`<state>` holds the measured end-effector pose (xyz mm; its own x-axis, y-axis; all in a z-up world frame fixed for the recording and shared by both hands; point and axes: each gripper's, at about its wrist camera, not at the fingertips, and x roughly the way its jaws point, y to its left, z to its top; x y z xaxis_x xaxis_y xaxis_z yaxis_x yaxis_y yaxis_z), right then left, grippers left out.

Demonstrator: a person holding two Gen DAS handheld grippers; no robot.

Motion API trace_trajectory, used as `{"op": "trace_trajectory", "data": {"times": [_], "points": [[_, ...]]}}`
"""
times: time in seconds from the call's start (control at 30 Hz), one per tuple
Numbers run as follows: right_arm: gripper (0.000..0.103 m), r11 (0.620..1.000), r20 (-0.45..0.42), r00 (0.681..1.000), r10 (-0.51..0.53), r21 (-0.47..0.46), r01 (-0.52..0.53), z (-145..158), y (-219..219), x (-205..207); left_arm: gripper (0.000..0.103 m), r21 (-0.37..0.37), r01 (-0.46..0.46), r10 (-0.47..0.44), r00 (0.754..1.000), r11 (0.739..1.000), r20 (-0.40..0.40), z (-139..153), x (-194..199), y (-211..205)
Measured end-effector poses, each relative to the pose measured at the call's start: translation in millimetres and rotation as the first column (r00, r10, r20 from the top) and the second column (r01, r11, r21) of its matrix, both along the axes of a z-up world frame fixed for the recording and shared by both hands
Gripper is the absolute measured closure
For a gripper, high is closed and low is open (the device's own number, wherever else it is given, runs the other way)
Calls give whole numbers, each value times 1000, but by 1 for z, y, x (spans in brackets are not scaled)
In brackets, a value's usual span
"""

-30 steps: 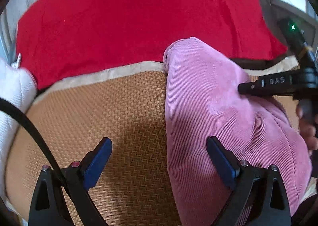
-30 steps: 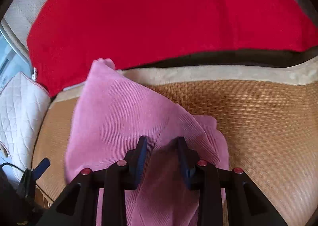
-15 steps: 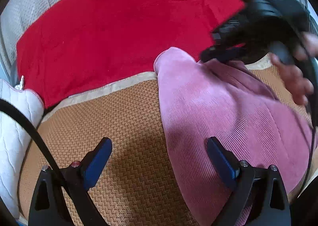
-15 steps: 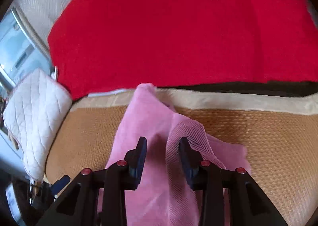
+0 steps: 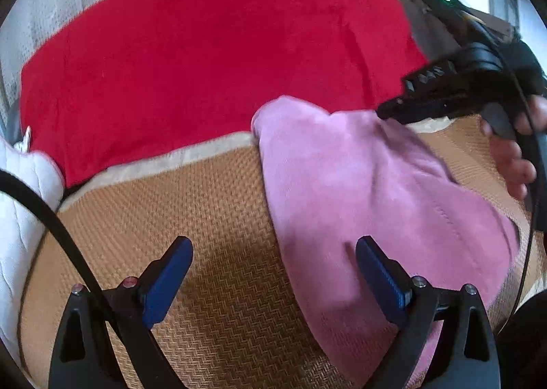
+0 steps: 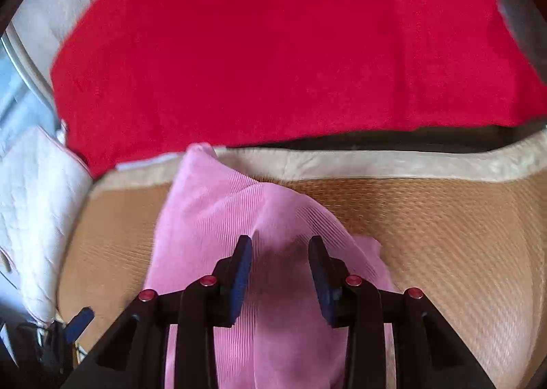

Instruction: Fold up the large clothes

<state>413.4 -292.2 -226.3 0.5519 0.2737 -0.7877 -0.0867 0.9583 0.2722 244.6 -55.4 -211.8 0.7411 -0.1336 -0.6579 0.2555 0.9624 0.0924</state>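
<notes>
A pink corduroy garment [image 5: 359,190] lies in a long strip on a woven tan mat [image 5: 191,211]; it also shows in the right wrist view [image 6: 218,218]. My left gripper [image 5: 273,262] is open wide above the garment's left edge, holding nothing. My right gripper [image 6: 280,252] hovers over a raised fold of the garment, with its jaws partly apart and the cloth between them not pinched. The right gripper also shows in the left wrist view [image 5: 444,94], above the garment's far end.
A red blanket [image 5: 205,47] covers the sofa back behind the mat [image 6: 444,218]. A white quilted cushion [image 6: 34,201] lies at the left. The mat has a pale cloth border [image 6: 376,163].
My right gripper has lifted and moved toward the garment's far end, and its jaws have opened wider; the fold it pinched has dropped back. My left gripper stayed open, roughly in place.
</notes>
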Motion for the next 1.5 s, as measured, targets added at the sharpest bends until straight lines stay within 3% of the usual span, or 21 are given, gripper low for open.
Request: {"op": "trace_trajectory", "data": {"times": [0.1,0.23,0.33,0.43,0.5,0.53,0.57,0.6,0.83,1.5], "points": [[64,999,47,998,34,33,-36,5,-2,-35,7,49,10,-13,999,999,53,4,-9,-4],[64,997,-1,997,79,8,-79,-20,14,-55,7,153,56,-56,998,987,-9,-21,-5,-19],[64,996,-71,995,69,-56,-73,-58,20,-53,7,150,60,-64,998,987,21,-19,-10,-22],[65,993,-16,997,78,-88,-80,-46,22,-63,7,173,46,-56,997,984,56,-11,-15,-23],[60,994,27,996,81,-71,-79,-35,19,-72,7,171,37,-50,996,985,73,-8,-17,-22],[51,994,58,996,73,-83,-68,-28,18,-80,7,168,31,-44,996,985,80,-7,-16,-20],[33,994,81,995,63,-95,-55,-25,17,-86,7,163,18,-33,995,986,92,-5,-16,-18],[32,994,112,992,56,-102,-44,-22,16,-91,7,156,8,-25,994,988,103,-3,-18,-17],[32,974,220,975,42,-226,9,-5,23,-112,7,88,-41,27,987,995,159,14,-16,-5],[32,919,305,952,31,-383,92,10,19,-129,7,13,-74,72,992,997,100,12,9,-4]]}}
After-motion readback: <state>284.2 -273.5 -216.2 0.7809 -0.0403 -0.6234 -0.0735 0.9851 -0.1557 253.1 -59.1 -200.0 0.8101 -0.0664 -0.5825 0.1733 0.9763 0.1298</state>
